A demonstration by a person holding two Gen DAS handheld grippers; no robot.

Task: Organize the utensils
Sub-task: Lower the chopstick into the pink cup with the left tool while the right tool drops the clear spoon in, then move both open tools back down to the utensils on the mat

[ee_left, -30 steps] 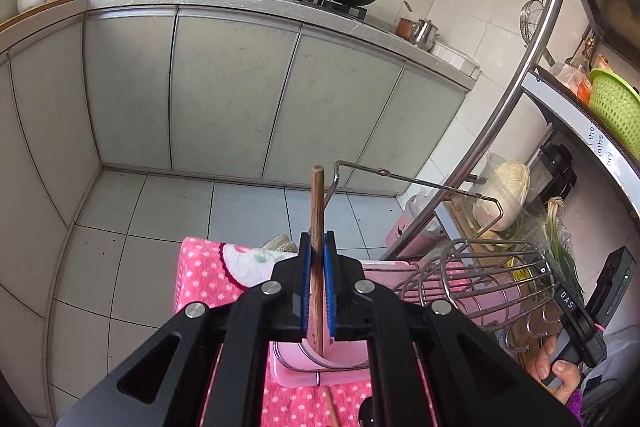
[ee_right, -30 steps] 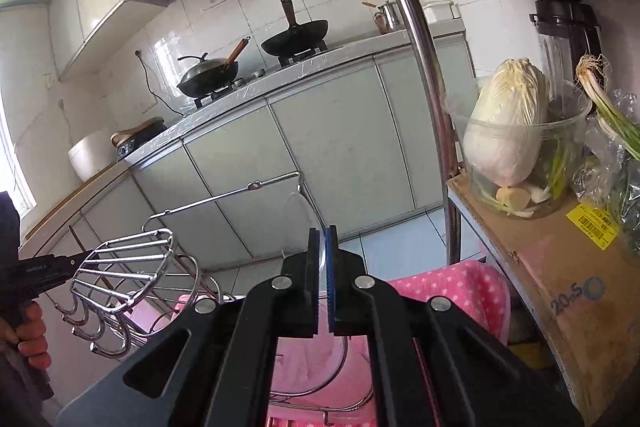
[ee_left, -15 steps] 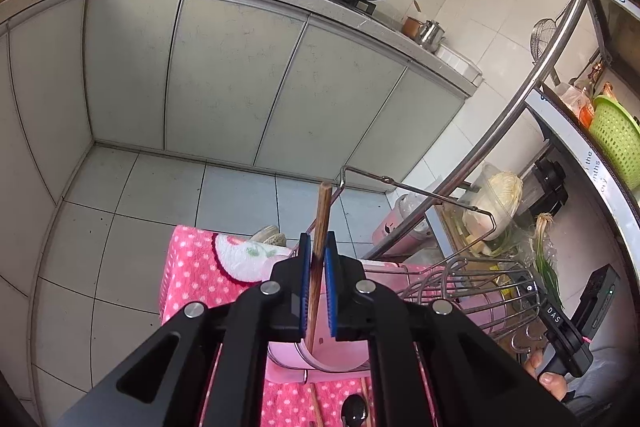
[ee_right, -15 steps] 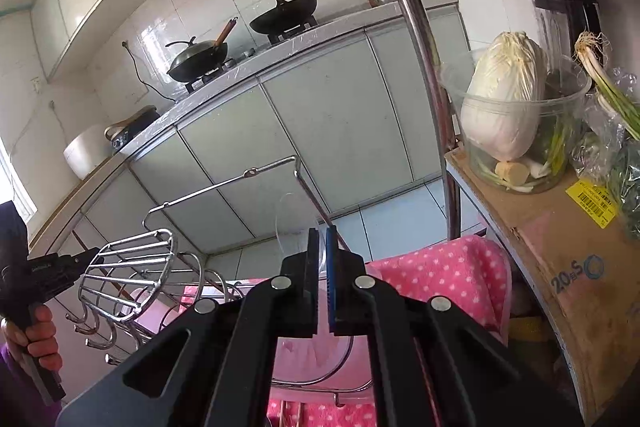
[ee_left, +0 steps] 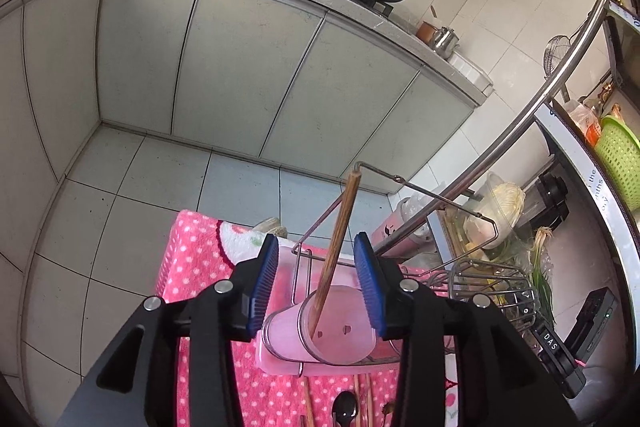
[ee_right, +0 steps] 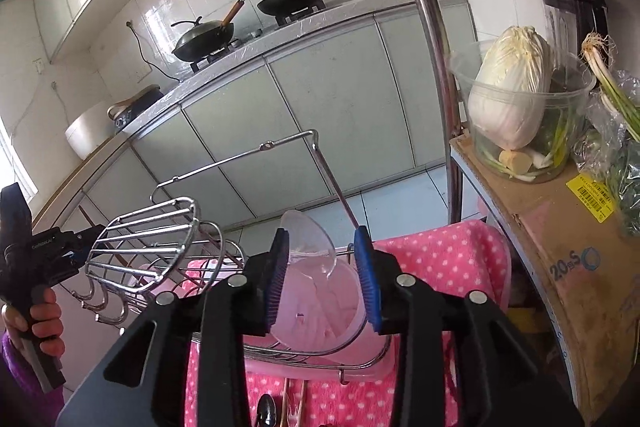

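My left gripper [ee_left: 316, 283] is open above a pink plastic cup [ee_left: 320, 331] set in a wire rack. A wooden chopstick [ee_left: 336, 243] stands free in the cup, leaning up to the right against the rack's handle. My right gripper [ee_right: 322, 275] is open over another pink cup [ee_right: 320, 311], with a clear plastic spoon [ee_right: 308, 243] resting in it between the jaws. More chopsticks and a dark spoon [ee_left: 344, 407] lie on the pink dotted cloth [ee_left: 192, 251] below.
A wire rack [ee_right: 160, 239] with hooks stands beside the cups, its handle [ee_left: 420, 187] arching above. A shelf post [ee_right: 432, 47], a cabbage tub [ee_right: 516, 107] on a cardboard box and kitchen cabinets [ee_left: 240, 67] lie beyond. The other hand's gripper [ee_right: 36, 255] shows at the left.
Both grippers have opened. The left one let go of the wooden chopstick, which now leans in the cup. The right one released the clear spoon into its cup. Both views tilted downward.
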